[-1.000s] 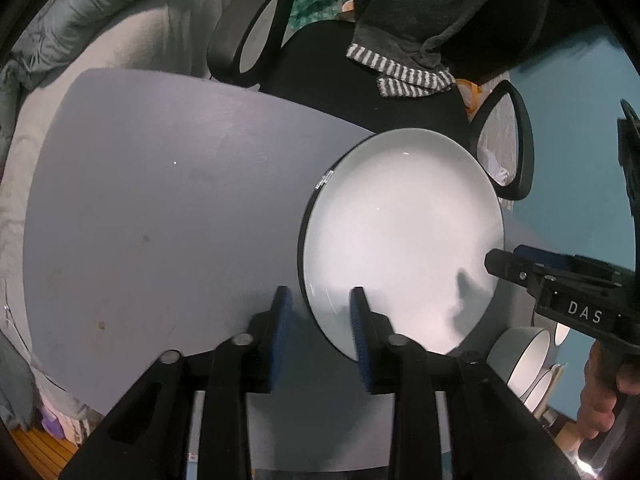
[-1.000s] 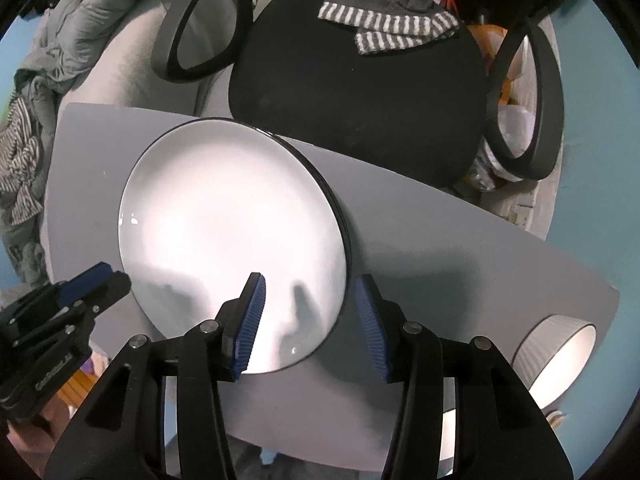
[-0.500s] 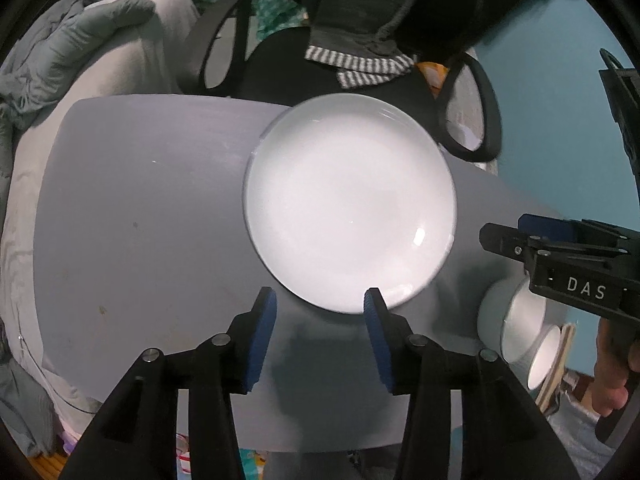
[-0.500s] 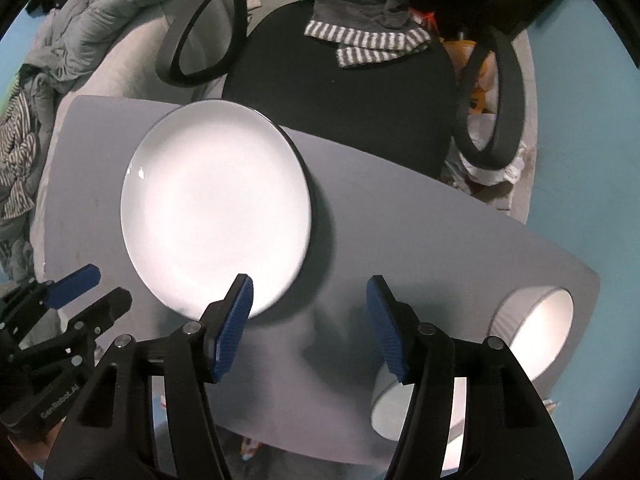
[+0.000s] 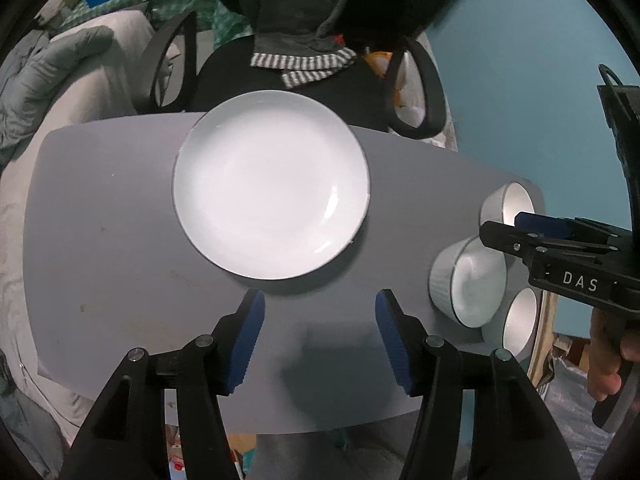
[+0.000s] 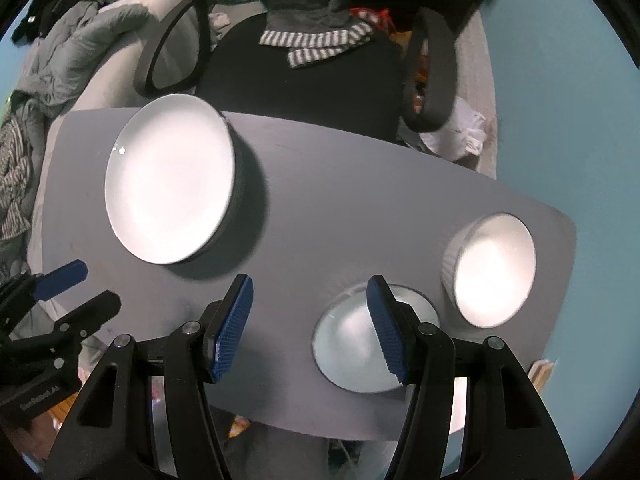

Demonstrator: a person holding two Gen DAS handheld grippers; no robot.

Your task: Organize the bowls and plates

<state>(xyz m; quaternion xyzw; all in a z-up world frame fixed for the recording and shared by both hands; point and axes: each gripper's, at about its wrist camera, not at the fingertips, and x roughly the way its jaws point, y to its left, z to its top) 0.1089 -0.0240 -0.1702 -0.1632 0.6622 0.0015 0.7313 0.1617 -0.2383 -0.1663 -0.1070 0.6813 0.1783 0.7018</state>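
two bowls [image 6: 360, 344] [image 6: 494, 270] lie right of the plate [image 6: 170, 180], nearest my right gripper [image 6: 310, 326]; it and my left gripper [image 5: 320, 338] gape, holding nothing.

Glossy glazed ceramic plate [image 5: 271, 194] and ribbed-walled bowl [image 5: 466, 282] on a matt, smooth grey table [image 5: 120, 264]; ridged blue rubber-like pads [image 6: 234, 322] on black plastic fingers; striped knit cloth [image 6: 316, 42] behind
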